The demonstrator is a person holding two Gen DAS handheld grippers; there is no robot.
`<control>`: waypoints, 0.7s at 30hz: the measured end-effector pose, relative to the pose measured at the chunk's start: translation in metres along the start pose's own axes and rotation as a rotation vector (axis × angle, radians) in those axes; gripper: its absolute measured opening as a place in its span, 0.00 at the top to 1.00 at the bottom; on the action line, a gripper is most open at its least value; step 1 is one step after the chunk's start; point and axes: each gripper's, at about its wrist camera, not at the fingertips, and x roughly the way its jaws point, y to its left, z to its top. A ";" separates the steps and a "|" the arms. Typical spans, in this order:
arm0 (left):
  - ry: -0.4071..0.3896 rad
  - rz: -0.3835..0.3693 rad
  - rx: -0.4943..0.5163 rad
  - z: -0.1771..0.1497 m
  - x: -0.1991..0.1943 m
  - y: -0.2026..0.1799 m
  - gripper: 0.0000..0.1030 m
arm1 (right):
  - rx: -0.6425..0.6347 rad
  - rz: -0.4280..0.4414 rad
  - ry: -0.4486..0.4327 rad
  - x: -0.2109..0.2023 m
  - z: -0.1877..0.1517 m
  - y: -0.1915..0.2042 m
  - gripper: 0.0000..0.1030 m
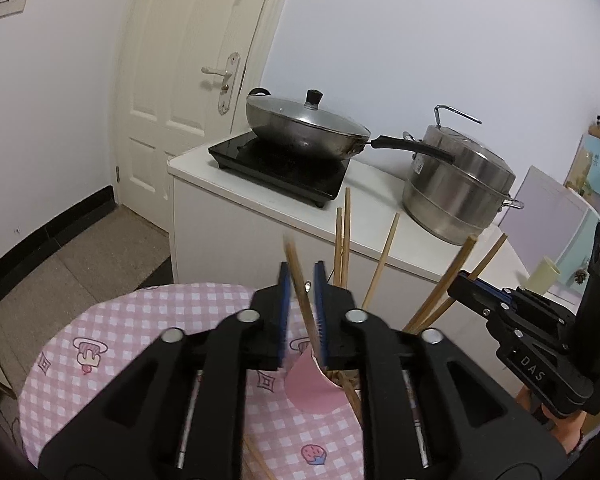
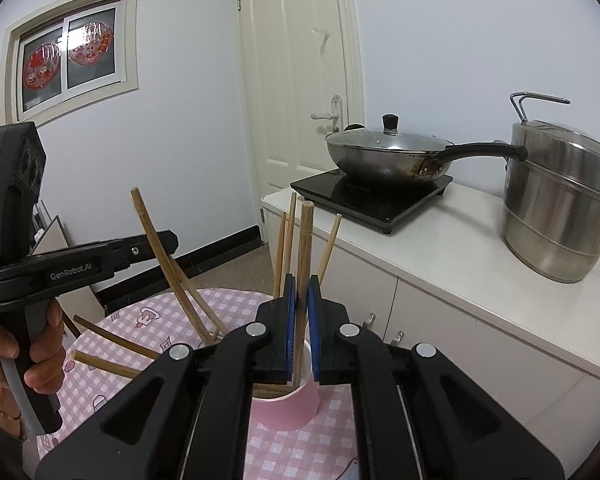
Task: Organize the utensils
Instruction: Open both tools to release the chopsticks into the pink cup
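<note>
Left hand-held gripper (image 1: 302, 276): jaws slightly apart, blue pads either side of one chopstick (image 1: 298, 280). The stick leans between them, blurred at its top, and lies against the right pad low down; there is a gap at the left pad, so it is not pinched.
Left hand-held gripper, side view: in the right wrist view it (image 2: 168, 240) reaches in from the left, the same slanting chopstick (image 2: 156, 240) crossing its tip; a hand (image 2: 28, 344) wraps its grip.
Right hand-held gripper (image 2: 302, 288): pads pressed almost together, pinching one upright chopstick (image 2: 305, 240) that runs down into the cup.
Right hand-held gripper, side view: in the left wrist view it (image 1: 462, 280) comes in from the right, its tip at a leaning chopstick (image 1: 464, 256).
Cup (image 2: 296, 404): pink, on the table, just below both sets of jaws, partly hidden by them.
Chopsticks in cup: several light wooden sticks (image 1: 346, 236) stand fanned out, some nearly upright, some tilted right.
Loose chopsticks: a few (image 2: 108, 364) lie flat on the cloth, left of the cup.
Table (image 1: 140, 328): round, covered with a pink checked cloth with cartoon prints.
Background: white cabinet with a lidded wok (image 1: 306, 128) on a black cooktop, and a steel pot (image 1: 458, 184) beside it.
</note>
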 end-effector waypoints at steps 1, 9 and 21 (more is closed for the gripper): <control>-0.002 -0.002 -0.001 0.000 -0.002 0.000 0.77 | 0.001 0.002 0.001 0.000 0.000 0.000 0.95; -0.045 0.032 0.042 0.001 -0.019 -0.008 0.50 | -0.001 0.018 0.005 -0.004 -0.001 0.003 0.95; -0.108 0.104 0.118 -0.002 -0.057 -0.020 0.42 | -0.014 0.032 -0.030 -0.028 0.002 0.013 0.78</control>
